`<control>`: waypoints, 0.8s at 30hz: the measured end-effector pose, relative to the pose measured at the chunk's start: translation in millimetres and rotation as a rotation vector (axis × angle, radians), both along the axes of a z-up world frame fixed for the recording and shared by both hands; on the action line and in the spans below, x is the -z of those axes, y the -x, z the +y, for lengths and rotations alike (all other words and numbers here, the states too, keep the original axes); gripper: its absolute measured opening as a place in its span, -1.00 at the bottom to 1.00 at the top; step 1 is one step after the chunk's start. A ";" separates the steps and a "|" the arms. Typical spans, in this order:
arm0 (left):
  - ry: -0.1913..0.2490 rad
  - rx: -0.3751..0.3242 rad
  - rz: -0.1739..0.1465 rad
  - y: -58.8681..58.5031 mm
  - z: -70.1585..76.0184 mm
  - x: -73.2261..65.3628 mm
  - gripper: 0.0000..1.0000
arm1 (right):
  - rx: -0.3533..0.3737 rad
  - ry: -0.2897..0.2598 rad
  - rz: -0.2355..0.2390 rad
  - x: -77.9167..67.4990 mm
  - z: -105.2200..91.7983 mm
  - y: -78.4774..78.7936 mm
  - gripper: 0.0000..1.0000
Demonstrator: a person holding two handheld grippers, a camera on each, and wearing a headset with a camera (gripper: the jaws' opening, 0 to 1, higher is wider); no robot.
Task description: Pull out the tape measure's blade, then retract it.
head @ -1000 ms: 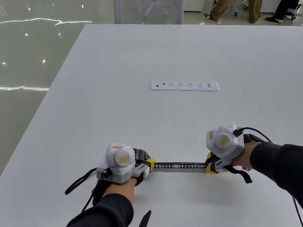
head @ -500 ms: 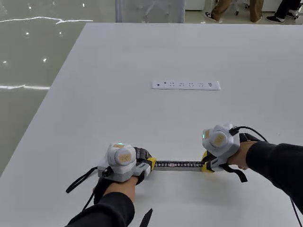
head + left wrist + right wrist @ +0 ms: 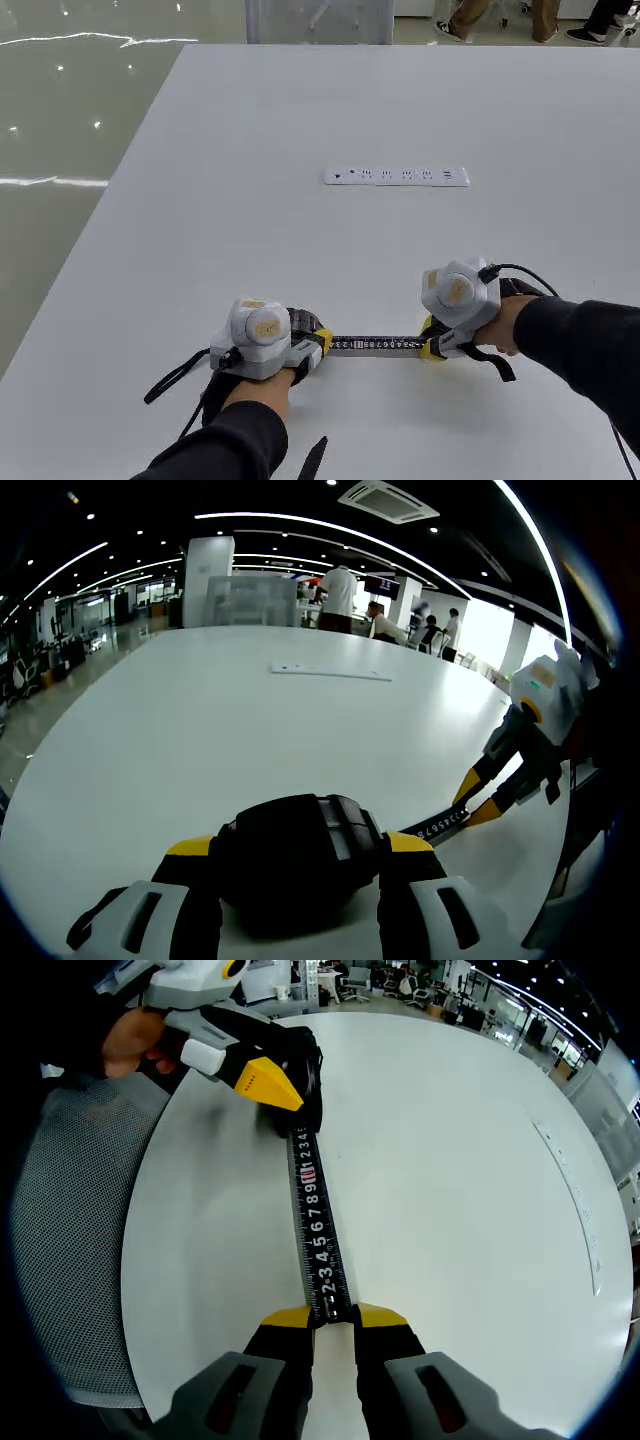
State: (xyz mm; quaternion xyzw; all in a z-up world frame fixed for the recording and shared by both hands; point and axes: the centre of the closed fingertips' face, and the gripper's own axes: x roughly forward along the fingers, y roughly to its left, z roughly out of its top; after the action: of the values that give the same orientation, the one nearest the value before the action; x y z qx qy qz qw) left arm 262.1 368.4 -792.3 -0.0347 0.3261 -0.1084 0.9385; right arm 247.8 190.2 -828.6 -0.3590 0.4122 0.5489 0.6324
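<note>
Two grippers, one tape measure (image 3: 303,326): on the white table (image 3: 400,250) we clamp its black case (image 3: 295,865) in the left gripper (image 3: 310,350); the blade (image 3: 378,346) lies flat, running straight right to the right gripper (image 3: 335,1317), pinching its tip.

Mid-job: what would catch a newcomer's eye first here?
The black blade stretched across the near part of the white table, its tip pinched by the right gripper. The left gripper clamps the tape measure case at the other end; a white power strip lies farther back.
</note>
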 end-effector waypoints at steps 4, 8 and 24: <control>0.002 0.000 0.003 0.1 0.1 0.0 0.18 | -0.001 -0.003 -0.001 0.1 3.8 0.2 -0.79; 0.004 0.003 0.003 0.6 0.2 0.1 0.18 | -0.002 -0.013 -0.002 0.3 9.2 -0.2 -0.79; 0.010 -0.013 0.002 -0.2 0.9 0.8 0.19 | -0.001 -0.028 -0.007 -0.5 26.3 -4.1 -0.79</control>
State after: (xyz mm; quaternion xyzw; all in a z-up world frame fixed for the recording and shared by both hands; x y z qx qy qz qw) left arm 262.3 369.3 -793.1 -0.0414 0.3263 -0.1040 0.9386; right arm 252.0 216.4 -828.1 -0.3523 0.4020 0.5535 0.6387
